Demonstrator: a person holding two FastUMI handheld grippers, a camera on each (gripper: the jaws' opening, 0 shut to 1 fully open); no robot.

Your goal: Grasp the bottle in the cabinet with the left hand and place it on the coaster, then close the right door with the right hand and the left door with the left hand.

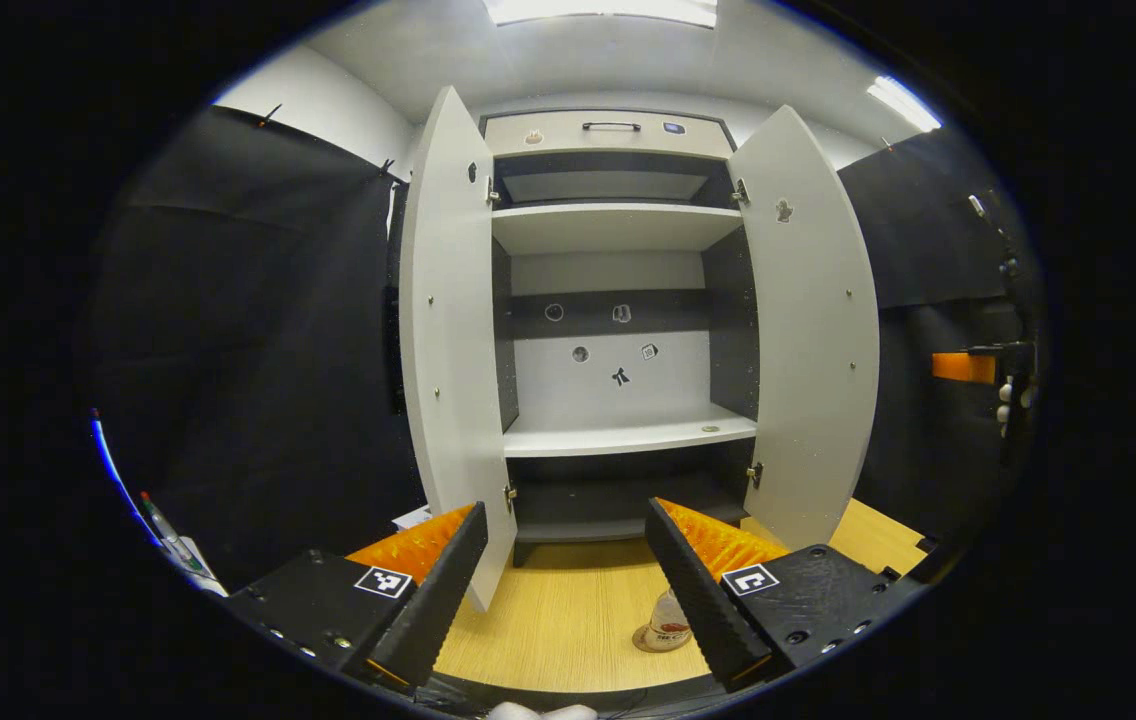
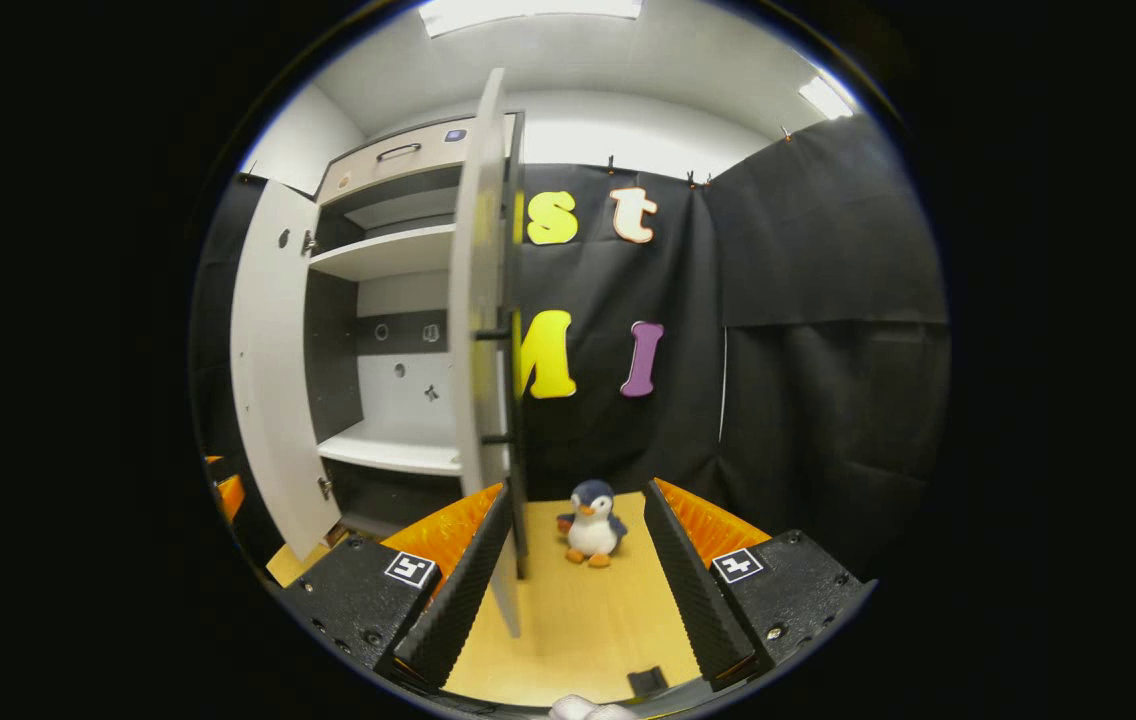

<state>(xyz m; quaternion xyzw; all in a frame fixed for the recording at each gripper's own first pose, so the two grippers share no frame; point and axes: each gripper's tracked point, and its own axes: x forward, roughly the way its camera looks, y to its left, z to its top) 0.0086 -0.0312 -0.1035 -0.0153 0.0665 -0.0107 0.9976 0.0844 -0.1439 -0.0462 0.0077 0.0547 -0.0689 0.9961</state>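
In the left gripper view the white cabinet (image 1: pixel 618 250) stands with both doors swung wide, and its shelves are bare. The bottle (image 1: pixel 669 622) stands on a round coaster (image 1: pixel 650 642) on the wooden table, just inside my left gripper's right finger. My left gripper (image 1: pixel 563 560) is open and holds nothing, with the left door (image 1: pixel 448 340) ahead of its left finger. The right door (image 1: pixel 813 330) hangs open on the far side. In the right gripper view the right door (image 2: pixel 478 330) shows edge-on just ahead of my open right gripper (image 2: pixel 578 560), near its left finger.
A penguin plush (image 2: pixel 591 522) sits on the wooden table (image 2: pixel 578 620) between the right gripper's fingers, farther off. The other gripper (image 1: pixel 968 367) with a hand shows at the far right of the left gripper view. Black cloth walls surround the cabinet.
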